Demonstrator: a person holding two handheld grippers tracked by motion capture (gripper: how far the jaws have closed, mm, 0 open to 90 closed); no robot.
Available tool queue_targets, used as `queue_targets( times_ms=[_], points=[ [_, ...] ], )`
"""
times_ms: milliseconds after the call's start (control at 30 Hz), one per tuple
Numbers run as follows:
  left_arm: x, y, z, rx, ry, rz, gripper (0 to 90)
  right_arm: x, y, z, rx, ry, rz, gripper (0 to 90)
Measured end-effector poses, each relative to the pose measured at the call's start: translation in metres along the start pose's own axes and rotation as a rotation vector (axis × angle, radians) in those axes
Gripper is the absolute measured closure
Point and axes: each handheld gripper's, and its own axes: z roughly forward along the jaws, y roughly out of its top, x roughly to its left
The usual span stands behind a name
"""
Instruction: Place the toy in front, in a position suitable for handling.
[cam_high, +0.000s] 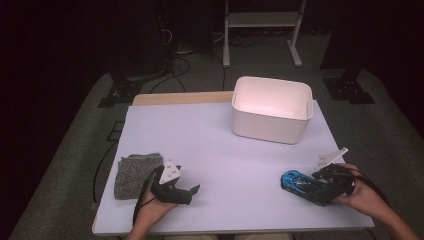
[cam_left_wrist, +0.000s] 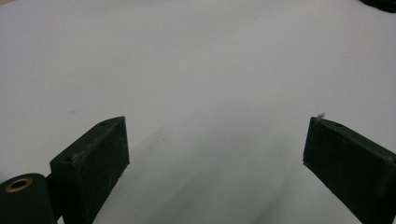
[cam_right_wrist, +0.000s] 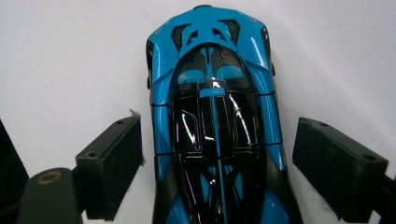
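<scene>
Dark floor surrounds the white table (cam_high: 225, 150). From above, the blue toy car (cam_high: 297, 184) is partly hidden by the right gripper (cam_high: 312, 187). A white bin (cam_high: 270, 122) stands well behind; a grey cloth (cam_high: 135, 174) lies beside the left gripper (cam_high: 192, 192). Both grippers are spread wide; the right one straddles the car (cam_right_wrist: 215, 121), pads apparently not touching.

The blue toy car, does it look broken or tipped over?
No. The blue toy car sits upright on the white table, whole and shiny, between the right gripper's open fingers. Nothing looks spilled or odd.
</scene>
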Motion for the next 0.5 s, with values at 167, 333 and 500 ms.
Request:
queue_targets(
  times_ms=[167, 333, 500],
  points=[
    [0.0002, 0.0001, -0.0003, 0.000, 0.000, -0.001, 6.3, -0.0014, 0.0009, 0.0033, 0.023, -0.001, -0.012, 14.8],
    [0.0003, 0.0000, -0.0004, 0.000, 0.000, -0.001, 6.4, -0.0018, 0.0020, 0.0068, 0.045, -0.002, -0.016, 14.8],
    [0.0005, -0.0002, -0.0004, 0.000, -0.001, -0.002, 6.4, -0.0026, 0.0032, 0.0098, 0.058, -0.003, -0.016, 14.8]
  ],
)
